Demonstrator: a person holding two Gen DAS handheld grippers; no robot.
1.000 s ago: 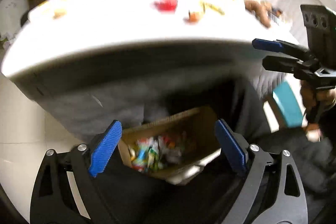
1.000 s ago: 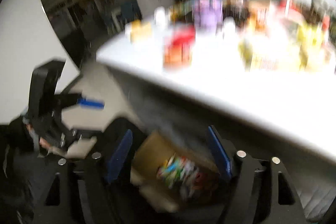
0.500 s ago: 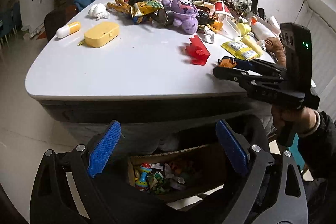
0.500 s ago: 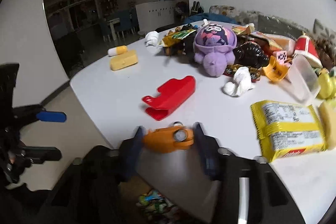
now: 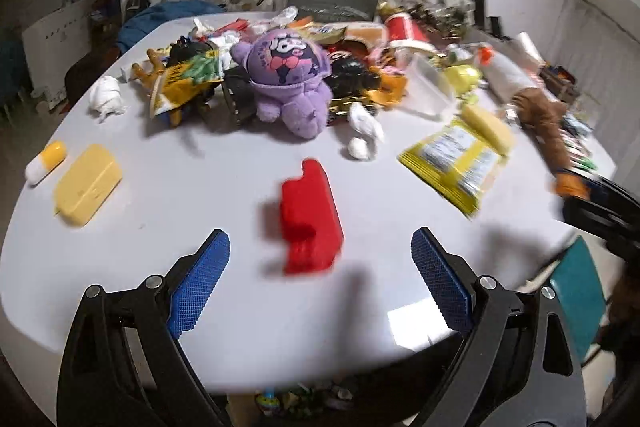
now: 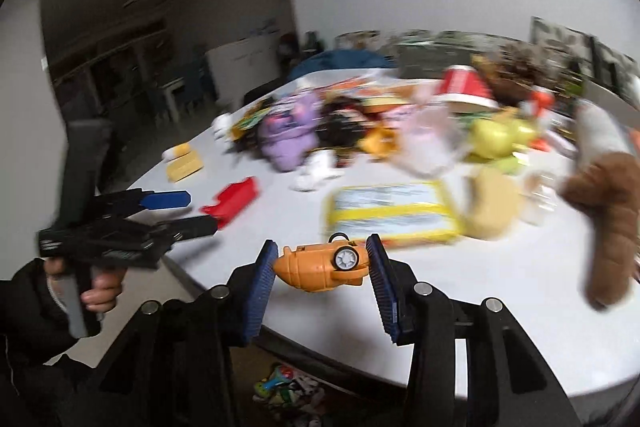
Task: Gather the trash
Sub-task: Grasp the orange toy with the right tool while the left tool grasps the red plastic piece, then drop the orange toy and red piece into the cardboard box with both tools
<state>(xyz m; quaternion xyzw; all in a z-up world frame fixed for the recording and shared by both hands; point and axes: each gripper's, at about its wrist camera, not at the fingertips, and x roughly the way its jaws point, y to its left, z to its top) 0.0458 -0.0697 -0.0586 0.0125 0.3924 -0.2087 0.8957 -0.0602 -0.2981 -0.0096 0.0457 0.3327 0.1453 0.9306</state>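
My left gripper (image 5: 320, 255) is open and empty, just above the near part of the white table (image 5: 200, 227), with a red plastic piece (image 5: 310, 211) lying between and just beyond its fingertips. My right gripper (image 6: 322, 261) is shut on an orange toy car (image 6: 324, 265) and holds it over the table's near edge. A yellow snack packet (image 6: 390, 213) lies just beyond it; it also shows in the left wrist view (image 5: 456, 163). The left gripper also shows in the right wrist view (image 6: 176, 213). A box of trash (image 6: 288, 391) sits under the table.
A purple plush (image 5: 286, 79), crumpled white tissues (image 5: 362, 135), a yellow case (image 5: 86, 183), a capsule toy (image 5: 44, 163), a brown plush (image 6: 608, 223), a red cup (image 6: 464, 87) and wrappers crowd the far table. A teal chair (image 5: 580, 291) stands at right.
Both grippers rose from the box under the table to above the tabletop. The right gripper closed on the orange toy car and lifted it. The left gripper stayed open and moved over the red piece.
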